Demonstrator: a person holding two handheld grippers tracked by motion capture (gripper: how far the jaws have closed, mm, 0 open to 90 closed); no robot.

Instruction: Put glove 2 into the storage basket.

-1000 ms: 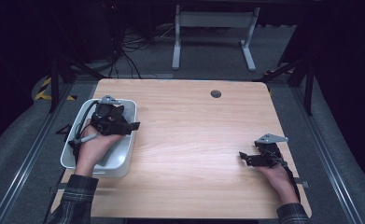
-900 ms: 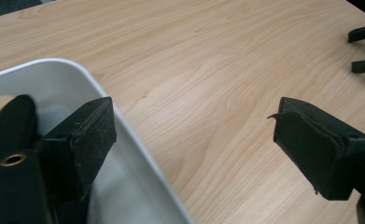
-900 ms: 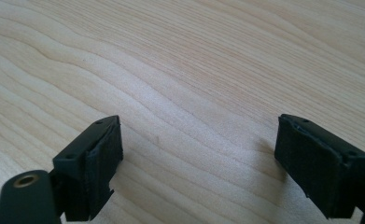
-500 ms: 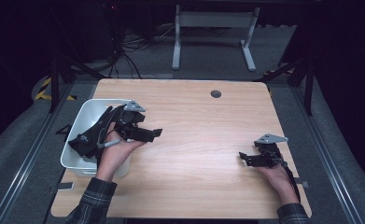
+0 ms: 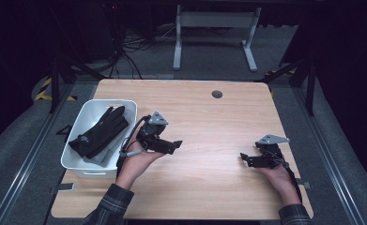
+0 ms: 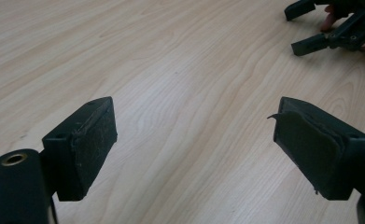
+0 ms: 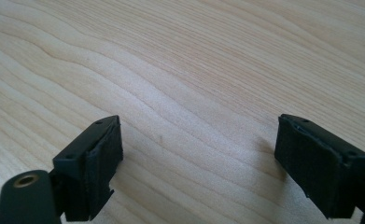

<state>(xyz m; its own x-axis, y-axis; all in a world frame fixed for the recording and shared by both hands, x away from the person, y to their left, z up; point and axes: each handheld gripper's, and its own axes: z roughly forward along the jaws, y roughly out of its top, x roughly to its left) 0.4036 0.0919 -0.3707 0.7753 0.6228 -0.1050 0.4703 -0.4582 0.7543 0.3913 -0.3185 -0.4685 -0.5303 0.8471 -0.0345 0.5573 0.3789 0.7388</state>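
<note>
The black glove [image 5: 99, 131] lies in the white bin [image 5: 129, 108] at the left edge of the table [image 5: 218, 187], on top of some grey cloth [image 5: 103, 156]. Its fingers point to the far wall of the bin and its cuff lies toward the near left wall. Nothing holds it now.

The left gripper [image 5: 174, 145] is over the bare wood just right of the bin, apart from the glove, and it points toward the middle of the table. In the left gripper view its jaws stand wide apart, with only wood grain between the 2 pads [image 6: 94, 149], so it is open and empty. The right gripper [image 5: 246, 159] rests low at the right side of the table, well apart from the bin. In the right gripper view its jaws are also wide apart and nothing is between them.

I judge that the work is to put the glove into the bin, and this part looks done: the glove is fully inside the walls and no part hangs over the rim. The table top carries no other cloth or item that I can see. What seems left is small: to bring the left gripper to a rest place like the right one.
</note>
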